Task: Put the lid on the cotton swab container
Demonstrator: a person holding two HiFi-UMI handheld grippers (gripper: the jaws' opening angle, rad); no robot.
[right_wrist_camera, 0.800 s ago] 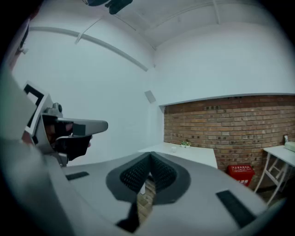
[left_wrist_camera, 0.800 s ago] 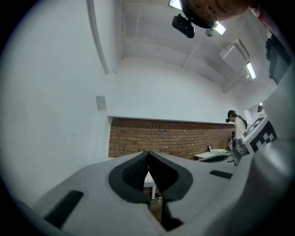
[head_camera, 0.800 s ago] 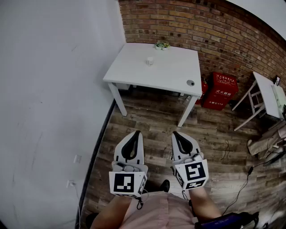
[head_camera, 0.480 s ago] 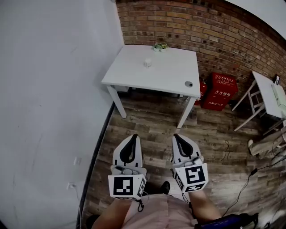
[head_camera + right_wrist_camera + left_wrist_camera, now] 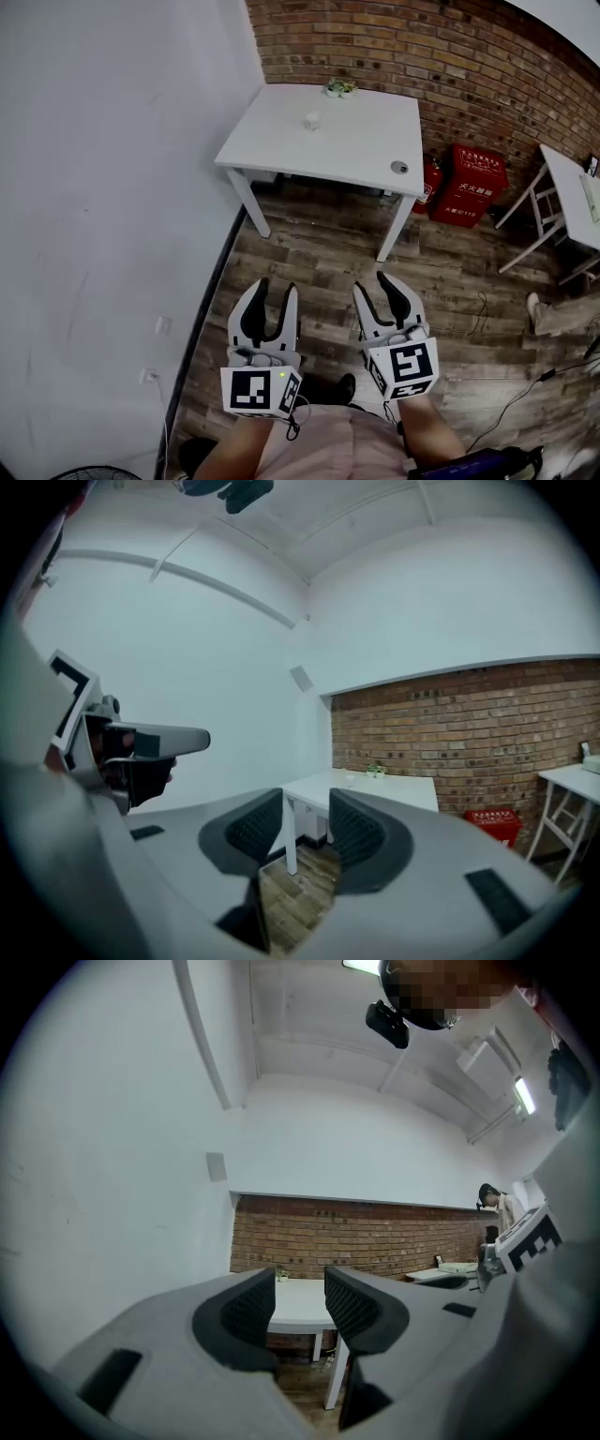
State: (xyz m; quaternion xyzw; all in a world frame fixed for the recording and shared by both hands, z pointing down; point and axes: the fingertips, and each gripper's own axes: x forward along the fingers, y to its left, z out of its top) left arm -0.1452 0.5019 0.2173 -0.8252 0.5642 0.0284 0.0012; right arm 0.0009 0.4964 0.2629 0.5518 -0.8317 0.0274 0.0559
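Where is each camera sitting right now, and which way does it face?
Head view: on the person's head, looking steeply down at the left gripper, right gripper, forearms, wooden floor and white table.
Left gripper view: on the left gripper, level along its open, empty jaws toward the table; right gripper's marker cube at right.
Right gripper view: on the right gripper, along its open, empty jaws toward the table; left gripper at left.
Shared: both gripper views see the table before the brick wall.

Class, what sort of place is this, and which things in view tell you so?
Probably a plain indoor workroom or studio: a white table stands by a brick wall on a wood-plank floor, with red boxes beside it.
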